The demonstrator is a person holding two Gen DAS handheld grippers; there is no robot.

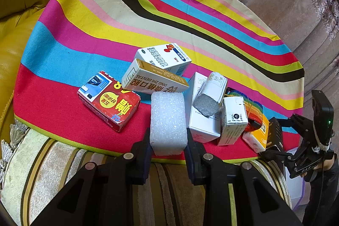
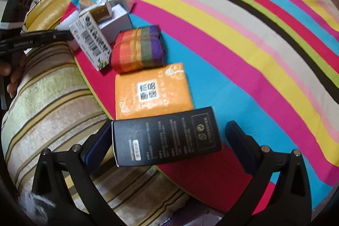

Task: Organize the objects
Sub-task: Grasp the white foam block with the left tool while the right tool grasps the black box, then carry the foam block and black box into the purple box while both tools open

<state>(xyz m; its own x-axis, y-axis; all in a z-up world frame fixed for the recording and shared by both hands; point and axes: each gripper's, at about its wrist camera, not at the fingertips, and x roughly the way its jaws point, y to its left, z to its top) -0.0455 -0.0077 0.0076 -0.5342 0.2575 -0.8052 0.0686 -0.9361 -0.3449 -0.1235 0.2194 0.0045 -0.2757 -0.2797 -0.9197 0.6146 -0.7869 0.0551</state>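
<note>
Left tool grips my foam block; right tool gapes around the black box (touching one pad), so I'd centre before squeezing, orange packet at twelve o'clock.

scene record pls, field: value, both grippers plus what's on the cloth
surface: striped cloth over cushion
left gripper: shut on foam block
right gripper: open around black box, one finger touching, other apart
beside black box: orange pack, rainbow pouch
pile: red box, several white boxes
foam block: upright at cloth edge
</note>
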